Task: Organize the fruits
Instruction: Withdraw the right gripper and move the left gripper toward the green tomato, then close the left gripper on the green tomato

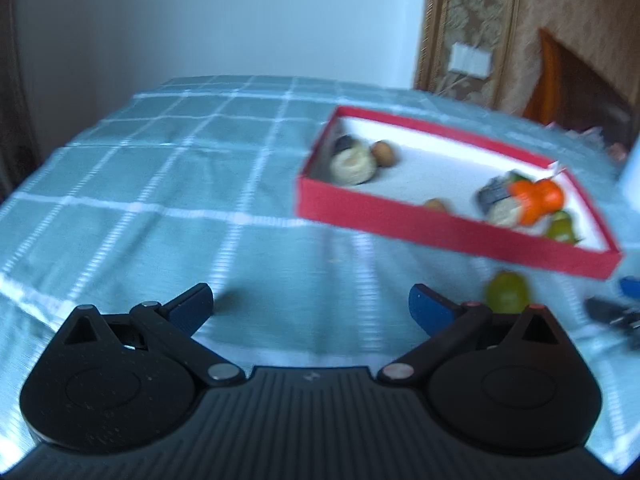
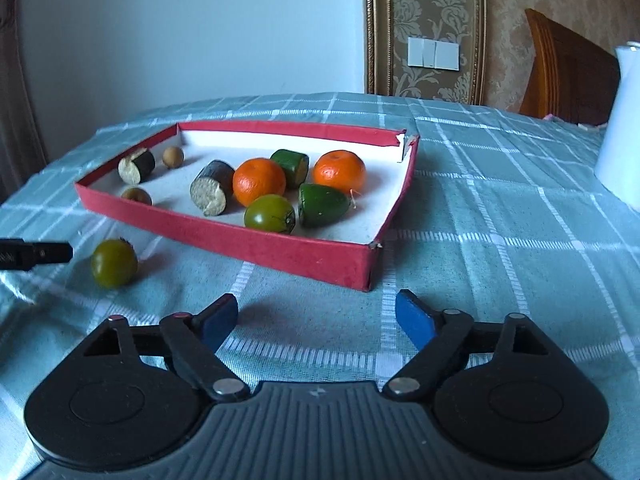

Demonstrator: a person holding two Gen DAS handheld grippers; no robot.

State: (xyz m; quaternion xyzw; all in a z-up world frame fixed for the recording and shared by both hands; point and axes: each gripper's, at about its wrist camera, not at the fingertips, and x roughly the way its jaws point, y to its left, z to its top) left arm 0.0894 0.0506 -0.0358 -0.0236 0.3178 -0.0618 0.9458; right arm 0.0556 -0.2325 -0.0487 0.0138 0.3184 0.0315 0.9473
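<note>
Hovering above the checked worktop [image 2: 480, 208], the right tool [image 2: 316, 316] and left tool [image 1: 310, 304] both sit released, holding nothing. A red box [image 2: 256, 248] ahead of the right tool holds two oranges [image 2: 259, 181], green pieces and a green tomato. Another green tomato [image 2: 114, 263] lies outside, ahead-left of it.

Soft, cool daylight fills both views, with faint shadows under the red box [image 2: 256, 248] and a pale sheen on the tablecloth [image 1: 120, 208] at lower left. The left wrist view is smeared by motion blur; the right is sharp. Fisheye bending curves the edges, and the corners go dark.
</note>
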